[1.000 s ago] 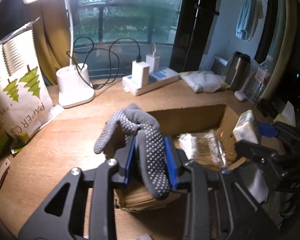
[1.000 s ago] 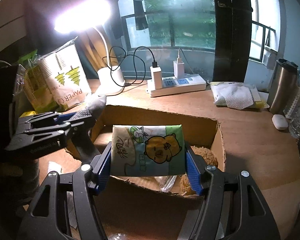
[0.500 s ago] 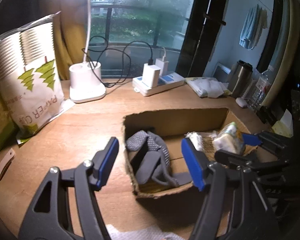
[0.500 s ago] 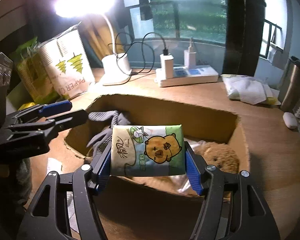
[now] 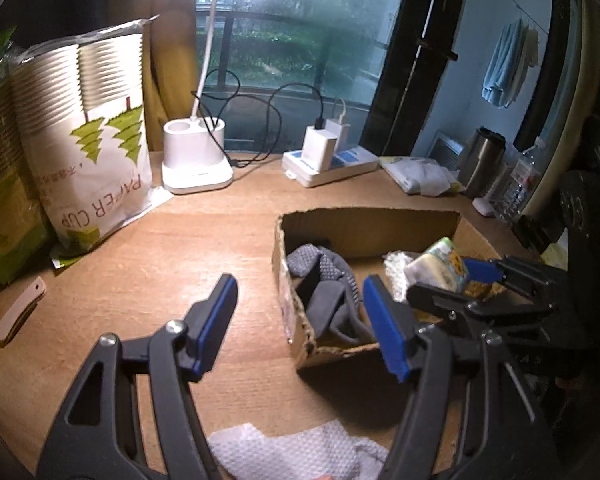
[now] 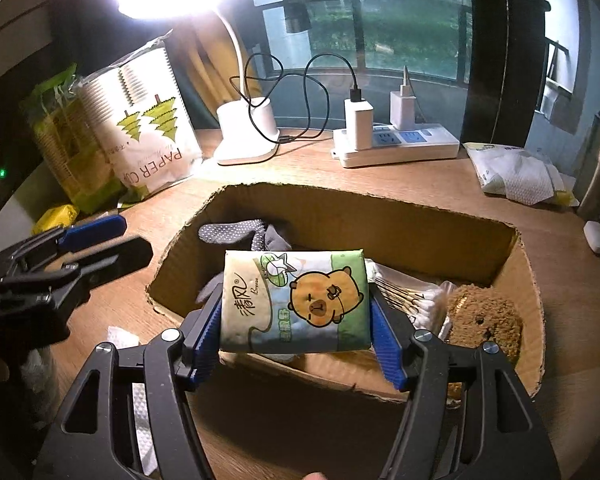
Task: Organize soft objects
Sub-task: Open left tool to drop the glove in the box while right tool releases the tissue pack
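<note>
A shallow cardboard box [image 5: 364, 226] [image 6: 380, 216] lies on the wooden desk. A grey dotted glove [image 5: 328, 284] [image 6: 240, 232] lies in its left end. My left gripper [image 5: 300, 320] is open and empty, just left of and in front of the box. My right gripper [image 6: 296, 320] is shut on a tissue pack [image 6: 296, 300] with a cartoon bear, held over the box's front edge; the pack also shows in the left wrist view [image 5: 436, 266]. A bag of cotton swabs [image 6: 412, 296] and a brown plush toy [image 6: 484, 320] lie in the box's right part.
A white lamp base [image 5: 196, 156], a power strip [image 5: 332, 164] with chargers and cables, and a paper cup bag [image 5: 96, 136] stand at the back. A white paper towel [image 5: 288, 456] lies in front. A steel flask [image 5: 480, 160] and a tissue bag [image 6: 516, 172] sit at the right.
My left gripper opened and let the glove drop into the box, then drew back to the left. My right gripper moved forward over the box with the tissue pack.
</note>
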